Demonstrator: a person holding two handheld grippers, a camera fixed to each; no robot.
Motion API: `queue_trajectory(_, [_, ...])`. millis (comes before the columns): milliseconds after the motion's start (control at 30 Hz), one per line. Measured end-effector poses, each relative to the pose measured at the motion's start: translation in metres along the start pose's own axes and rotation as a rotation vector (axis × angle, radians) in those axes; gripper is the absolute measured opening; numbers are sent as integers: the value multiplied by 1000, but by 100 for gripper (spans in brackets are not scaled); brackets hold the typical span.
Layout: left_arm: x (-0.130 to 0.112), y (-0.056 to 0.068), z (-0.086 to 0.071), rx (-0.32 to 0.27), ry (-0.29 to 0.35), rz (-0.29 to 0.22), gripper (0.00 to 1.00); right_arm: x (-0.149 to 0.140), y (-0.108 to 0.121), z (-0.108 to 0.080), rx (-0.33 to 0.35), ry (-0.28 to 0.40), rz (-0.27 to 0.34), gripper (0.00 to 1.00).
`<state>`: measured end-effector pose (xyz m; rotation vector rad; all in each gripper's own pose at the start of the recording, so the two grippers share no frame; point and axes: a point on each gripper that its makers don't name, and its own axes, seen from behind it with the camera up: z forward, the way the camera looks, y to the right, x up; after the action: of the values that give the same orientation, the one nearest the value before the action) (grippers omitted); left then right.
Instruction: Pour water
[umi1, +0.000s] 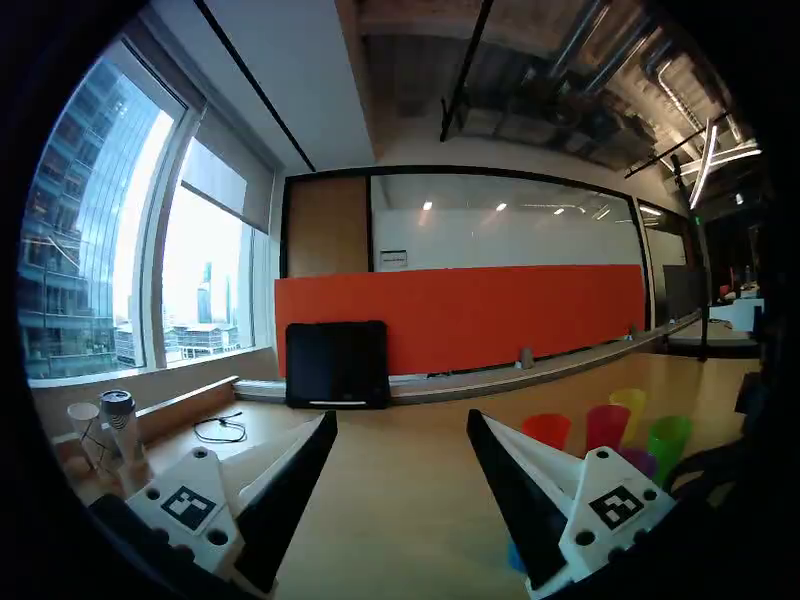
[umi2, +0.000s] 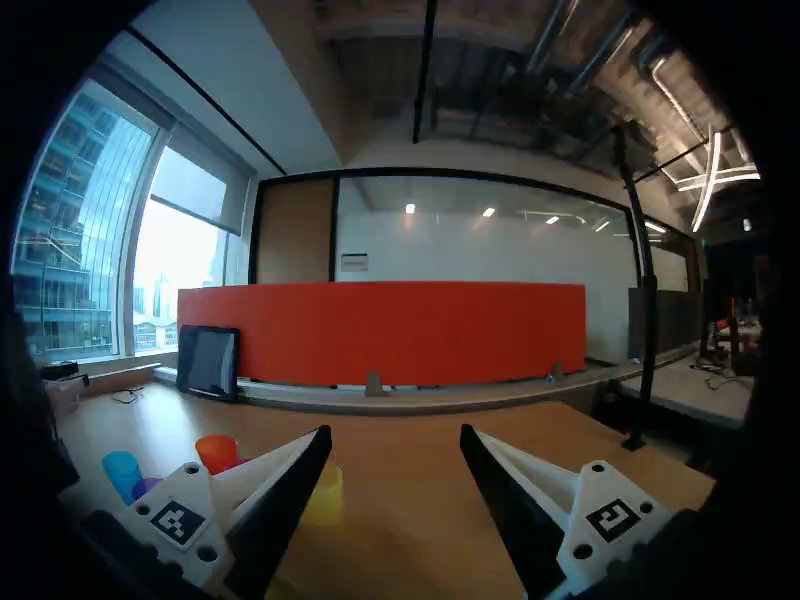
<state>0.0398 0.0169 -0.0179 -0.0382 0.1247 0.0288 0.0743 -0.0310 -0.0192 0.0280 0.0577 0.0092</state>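
In the left gripper view my left gripper (umi1: 402, 450) stands open above the wooden table (umi1: 400, 500), nothing between its fingers. To its right stand several plastic cups: an orange cup (umi1: 546, 430), a pink cup (umi1: 606, 425), a yellow cup (umi1: 628, 405) and a green cup (umi1: 668, 442). In the right gripper view my right gripper (umi2: 395, 460) is open and empty too. Low on its left are a blue cup (umi2: 122, 472), an orange cup (umi2: 216, 452) and a yellow cup (umi2: 325, 495), partly behind the left finger.
An orange partition (umi1: 460, 315) runs along the table's far edge, with a dark tablet (umi1: 337, 365) leaning against it. Paper cups (umi1: 118, 420) and a cable (umi1: 220, 430) lie by the window at the left. A black pole (umi2: 645, 330) stands at the right.
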Motion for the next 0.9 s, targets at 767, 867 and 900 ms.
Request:
queue_trajectory(767, [-31,-9,-4,27,-28,-34,96,7,-17,-1,18,-18,-1,99])
queue_trajectory(867, [-32,-10,-4,29,-28,-38,96,8,-17,-1,18,-17,-1,99])
queue_trajectory(900, [-33,-10,-4,30,-28,-40,96,8,-17,-1,18,-17,-1,99])
